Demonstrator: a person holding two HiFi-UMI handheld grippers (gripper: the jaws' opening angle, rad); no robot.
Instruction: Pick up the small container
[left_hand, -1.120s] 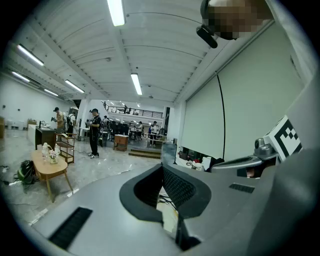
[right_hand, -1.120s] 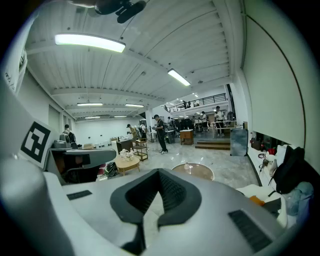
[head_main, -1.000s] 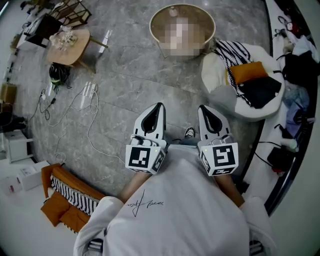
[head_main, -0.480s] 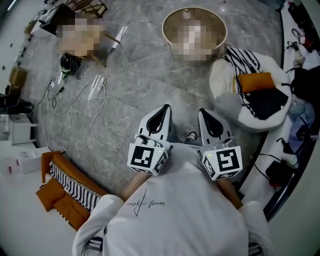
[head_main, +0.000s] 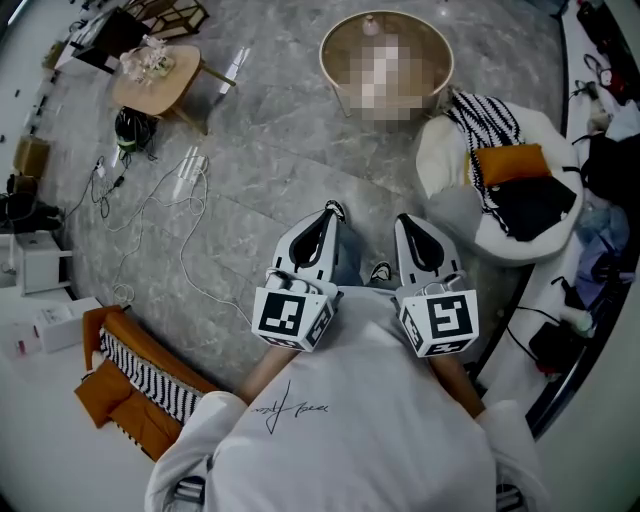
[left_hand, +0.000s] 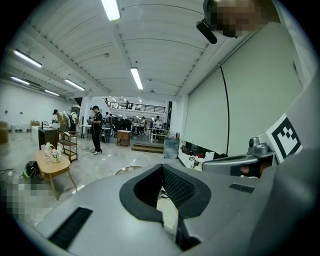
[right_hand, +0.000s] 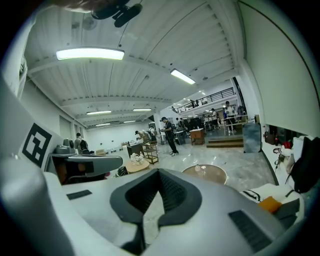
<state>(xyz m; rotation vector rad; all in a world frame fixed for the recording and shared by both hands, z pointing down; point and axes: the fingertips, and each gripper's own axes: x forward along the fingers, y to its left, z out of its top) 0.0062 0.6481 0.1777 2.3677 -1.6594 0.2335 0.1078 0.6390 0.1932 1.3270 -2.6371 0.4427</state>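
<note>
I hold both grippers side by side close to my chest, pointing ahead over a grey marble floor. The left gripper (head_main: 322, 212) (left_hand: 162, 167) has its jaws together with nothing between them. The right gripper (head_main: 408, 217) (right_hand: 159, 172) is likewise shut and empty. Ahead of them stands a low round wooden table (head_main: 328, 60) (right_hand: 212, 175), well beyond both grippers. A small pale object (head_main: 371, 18) (right_hand: 196, 168) sits at its far rim, too small to tell what it is. A mosaic patch covers part of the tabletop.
A white beanbag seat (head_main: 440, 150) with orange and black cushions lies to the right of the round table. A small wooden side table (head_main: 155, 75) stands at the far left, with white cables (head_main: 185, 240) on the floor near it. An orange and striped seat (head_main: 130, 385) is at the lower left. People stand far off.
The floor and furniture have shifted in the head view as I walk. A shoe has come out ahead beside the left gripper. Both grippers keep their pose, shut.
</note>
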